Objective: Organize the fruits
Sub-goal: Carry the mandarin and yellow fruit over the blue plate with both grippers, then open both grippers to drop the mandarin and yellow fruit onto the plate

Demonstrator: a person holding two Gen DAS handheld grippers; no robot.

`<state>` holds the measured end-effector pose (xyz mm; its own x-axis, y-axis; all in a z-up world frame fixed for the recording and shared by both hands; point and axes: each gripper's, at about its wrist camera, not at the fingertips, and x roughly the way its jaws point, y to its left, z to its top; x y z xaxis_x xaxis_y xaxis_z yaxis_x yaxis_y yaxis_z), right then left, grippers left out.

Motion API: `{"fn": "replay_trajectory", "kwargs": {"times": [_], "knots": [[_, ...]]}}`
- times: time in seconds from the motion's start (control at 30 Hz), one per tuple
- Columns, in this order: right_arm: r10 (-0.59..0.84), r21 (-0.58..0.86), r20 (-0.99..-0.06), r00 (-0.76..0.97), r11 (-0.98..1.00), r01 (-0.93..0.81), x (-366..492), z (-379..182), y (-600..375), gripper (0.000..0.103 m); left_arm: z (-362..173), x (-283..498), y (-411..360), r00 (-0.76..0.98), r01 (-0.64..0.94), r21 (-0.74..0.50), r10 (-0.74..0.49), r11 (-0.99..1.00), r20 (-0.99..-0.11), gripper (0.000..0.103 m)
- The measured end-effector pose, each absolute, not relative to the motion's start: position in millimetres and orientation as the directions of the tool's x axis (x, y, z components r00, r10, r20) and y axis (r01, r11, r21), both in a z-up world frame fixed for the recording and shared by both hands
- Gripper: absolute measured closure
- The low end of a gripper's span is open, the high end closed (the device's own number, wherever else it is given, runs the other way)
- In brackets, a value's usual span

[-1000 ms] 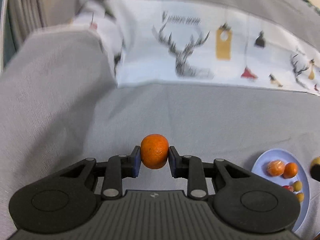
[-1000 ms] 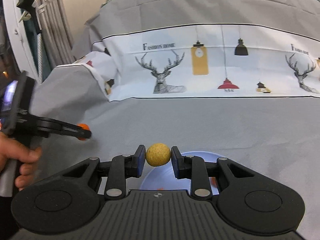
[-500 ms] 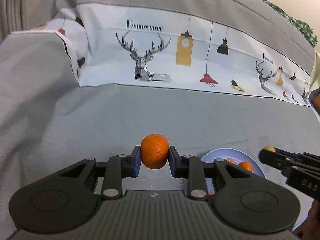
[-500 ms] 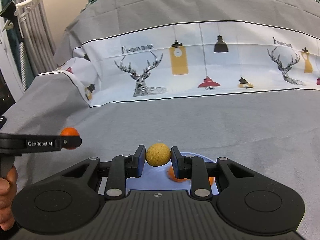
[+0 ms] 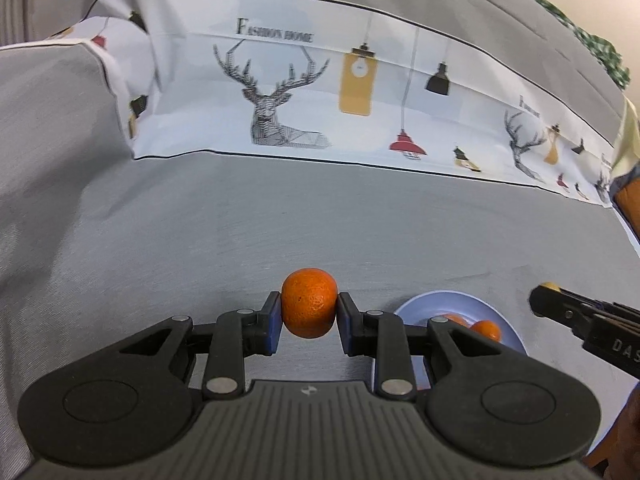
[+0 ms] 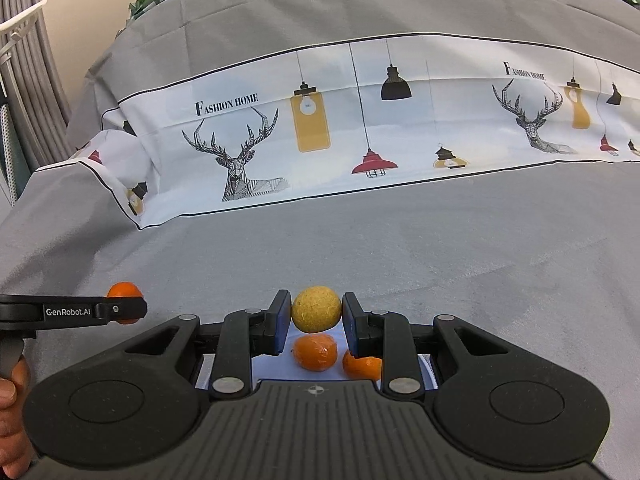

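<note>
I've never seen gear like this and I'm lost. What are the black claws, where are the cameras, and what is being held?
These are hand-held two-finger grippers, one per hand, each carrying a camera looking along its fingers. In the left camera's view, the left gripper clamps a round orange mandarin. In the right camera's view, the right gripper clamps a small rough yellow ball-shaped fruit above a pale blue plate holding two orange fruits. Everything sits on a grey cloth with a deer-print band.

Printed band of the sheet (image 6: pixel 360 128): I read "FASHION HOME" beside each deer.
My left gripper (image 6: pixel 120 309), side of its finger: "GenRobot.AI" in white.
My right gripper (image 5: pixel 544 300), side of its body: only "DAS", cut off at the edge.
</note>
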<state>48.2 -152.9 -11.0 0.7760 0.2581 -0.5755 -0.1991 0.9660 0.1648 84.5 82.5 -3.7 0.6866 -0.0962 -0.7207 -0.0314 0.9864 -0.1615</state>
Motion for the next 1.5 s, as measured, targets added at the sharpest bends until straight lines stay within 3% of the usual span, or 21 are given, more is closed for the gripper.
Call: {"fn": "replay_trajectory", "kwargs": {"times": [0.8, 1.37, 1.43, 1.5], "knots": [[0.255, 0.15, -0.597, 0.76, 0.967, -0.207, 52, -15, -148, 0.074, -8, 83, 51, 0.687, 0.097, -0.104, -0.142, 0.99, -0.713, 0.071], [0.144, 0.105, -0.68, 0.719, 0.989, -0.099, 60, -31, -159, 0.074, -17, 78, 13, 0.643, 0.281, -0.132, -0.289, 0.951, -0.71, 0.071], [0.155, 0.129, -0.69, 0.707, 0.987, -0.09, 61, -33, -162, 0.074, -19, 78, 12, 0.628, 0.289, -0.163, -0.316, 0.943, -0.711, 0.067], [0.159, 0.148, -0.7, 0.696, 0.986, -0.077, 62, -35, -165, 0.066, -18, 79, 13, 0.629, 0.287, -0.185, -0.33, 0.94, -0.704, 0.06]]}}
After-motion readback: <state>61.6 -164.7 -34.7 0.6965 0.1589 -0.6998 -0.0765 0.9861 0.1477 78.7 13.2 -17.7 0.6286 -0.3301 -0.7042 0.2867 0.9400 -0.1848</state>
